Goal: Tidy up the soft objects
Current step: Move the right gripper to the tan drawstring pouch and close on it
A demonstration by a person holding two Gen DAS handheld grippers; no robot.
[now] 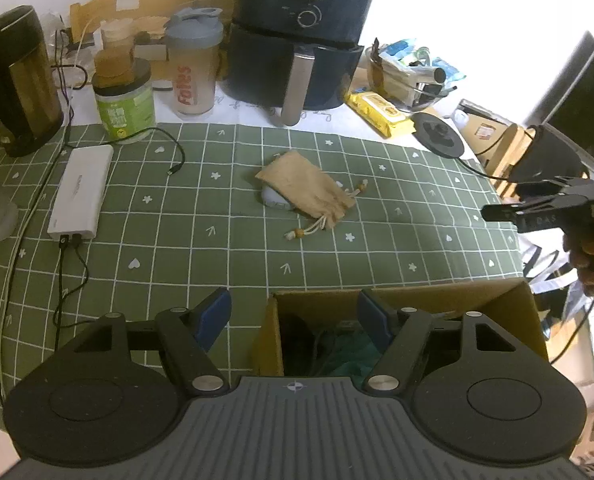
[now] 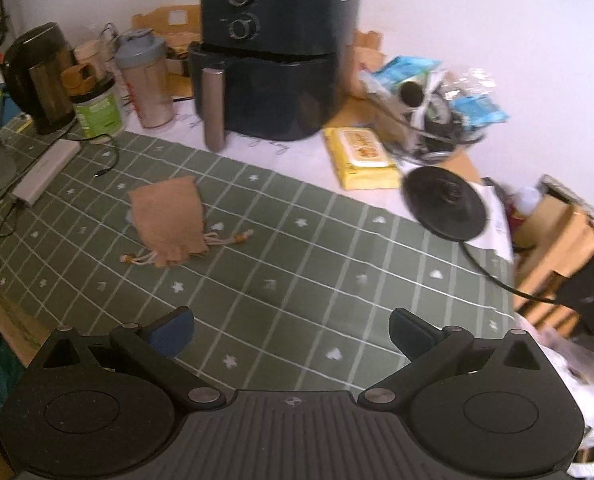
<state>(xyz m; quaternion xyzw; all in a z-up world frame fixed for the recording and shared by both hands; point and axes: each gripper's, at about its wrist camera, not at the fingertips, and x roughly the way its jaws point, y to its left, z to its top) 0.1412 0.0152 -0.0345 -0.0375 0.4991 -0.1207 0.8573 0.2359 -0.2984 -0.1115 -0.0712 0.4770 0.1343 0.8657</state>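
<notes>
The tan drawstring pouch point(image 1: 307, 190) lies flat in the middle of the green checked cloth on the desk point(image 1: 177, 280), partly draped over a small pale blue object point(image 1: 273, 199) that peeks out at its near-left edge. Its long axis runs on a diagonal, closed end toward the air fryer point(image 1: 297, 40), gathered mouth and beaded cords point(image 1: 303, 233) trailing toward the near side. The left gripper point(image 1: 293, 312) hangs over the open cardboard box point(image 1: 417, 296), fingers apart and nothing between them; the pouch is straight ahead of it, beyond the box's far wall. The right gripper point(image 2: 291, 330) is out over bare cloth, fingers spread wide and empty, with the pouch ahead and off to its left. Neither is close yet. My read: either could take it, but the cords face the near side, so a reach in across the narrow width looks best. The box, with teal fabric point(image 1: 349, 354) inside, looks like the destination.
</notes>
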